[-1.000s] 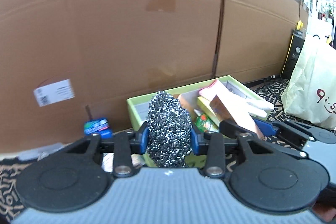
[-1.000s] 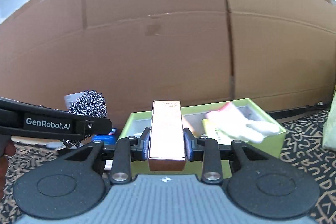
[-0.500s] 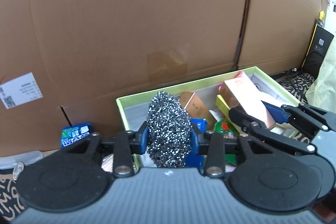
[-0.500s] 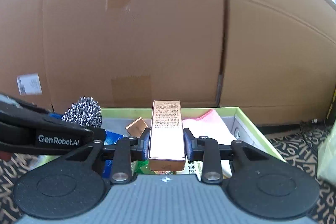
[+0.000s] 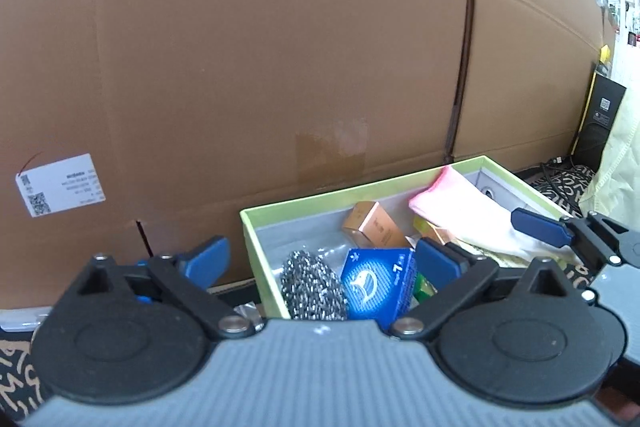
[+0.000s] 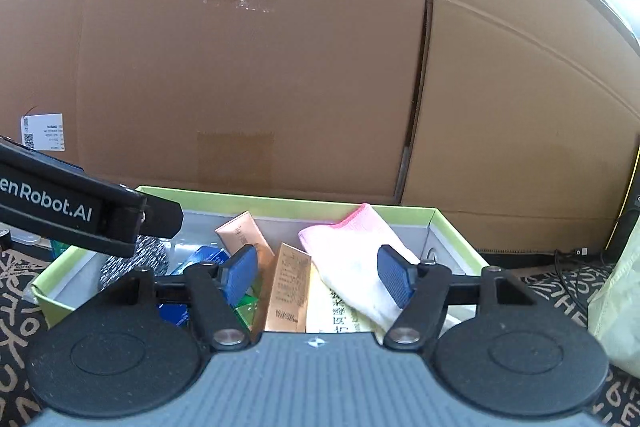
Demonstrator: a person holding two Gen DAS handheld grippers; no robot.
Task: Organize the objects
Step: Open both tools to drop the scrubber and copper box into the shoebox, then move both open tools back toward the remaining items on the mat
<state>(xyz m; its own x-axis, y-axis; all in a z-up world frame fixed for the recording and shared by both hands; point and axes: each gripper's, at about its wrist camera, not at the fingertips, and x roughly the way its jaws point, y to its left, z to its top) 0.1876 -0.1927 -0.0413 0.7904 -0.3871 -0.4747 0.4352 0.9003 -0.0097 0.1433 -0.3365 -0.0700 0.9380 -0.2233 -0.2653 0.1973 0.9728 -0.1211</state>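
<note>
Two grippers hang over a green box (image 6: 456, 235), jaws opening and gripping nothing: the left gripper (image 5: 322, 259) above a steel scourer (image 5: 312, 287) lying in the box beside a blue packet (image 5: 376, 283), the right gripper (image 6: 318, 273) above a gold carton (image 6: 290, 287) resting there by a pink cloth (image 6: 352, 247). A cardboard wall (image 6: 256, 75) stands behind.

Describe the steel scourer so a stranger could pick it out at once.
Find the green box standing against the big cardboard wall. In its near left corner lies the scourer, just left of a blue packet. It is the only tangled ball of shiny silver wire; everything around it is a flat-sided carton or cloth.
</note>
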